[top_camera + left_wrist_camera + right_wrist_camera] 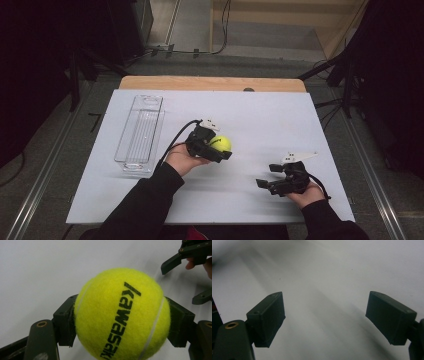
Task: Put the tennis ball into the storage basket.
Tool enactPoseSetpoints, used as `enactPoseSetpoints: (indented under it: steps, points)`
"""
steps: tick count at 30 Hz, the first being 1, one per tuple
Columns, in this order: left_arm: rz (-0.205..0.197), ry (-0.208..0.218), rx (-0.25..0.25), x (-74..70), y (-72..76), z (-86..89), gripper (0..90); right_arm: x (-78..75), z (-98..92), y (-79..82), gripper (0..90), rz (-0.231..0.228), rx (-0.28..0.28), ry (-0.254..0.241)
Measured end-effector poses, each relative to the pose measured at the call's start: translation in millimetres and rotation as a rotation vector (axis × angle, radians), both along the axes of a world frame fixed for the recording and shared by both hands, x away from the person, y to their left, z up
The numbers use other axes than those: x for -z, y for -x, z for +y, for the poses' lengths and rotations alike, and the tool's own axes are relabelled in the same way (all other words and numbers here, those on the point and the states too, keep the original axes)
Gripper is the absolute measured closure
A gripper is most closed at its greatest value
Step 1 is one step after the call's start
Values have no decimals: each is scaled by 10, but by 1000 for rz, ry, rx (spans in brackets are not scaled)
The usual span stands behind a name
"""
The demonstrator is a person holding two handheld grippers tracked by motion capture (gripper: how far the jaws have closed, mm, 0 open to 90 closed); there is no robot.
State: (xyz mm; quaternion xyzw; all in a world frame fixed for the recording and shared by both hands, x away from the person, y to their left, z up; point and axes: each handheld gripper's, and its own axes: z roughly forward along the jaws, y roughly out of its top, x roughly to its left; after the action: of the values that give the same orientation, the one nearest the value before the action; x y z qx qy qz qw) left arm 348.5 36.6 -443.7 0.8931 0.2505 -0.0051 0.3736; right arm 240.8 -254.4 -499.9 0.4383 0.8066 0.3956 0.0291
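left gripper [222,148] clamped fuzzy yellow tennis ball [220,144] at mid-frame, jaws on opposite sides, likely for carrying | right gripper [267,175] lower right, jaws wide, empty, seemingly waiting | clear plastic tray [140,133] stood left on white tabletop [270,120], a probable destination

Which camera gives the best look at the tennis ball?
The left gripper view: the tennis ball sits close up, printed lettering legible, pinched between the left claw. The high view shows it as a small yellow spot in that claw. The right gripper view faces bare table.
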Motion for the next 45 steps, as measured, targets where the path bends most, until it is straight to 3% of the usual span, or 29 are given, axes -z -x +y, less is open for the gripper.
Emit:
enactPoseSetpoints:
  steps: [14, 45]
  points:
    - [1, 10, -15, -249, 14, 57, 270, 4, -1, -1, 137, 2, 3, -4]
    - [25, -9, -49, -270, -108, 202, 270, -1, -9, 2, 137, -4, 11, -3]
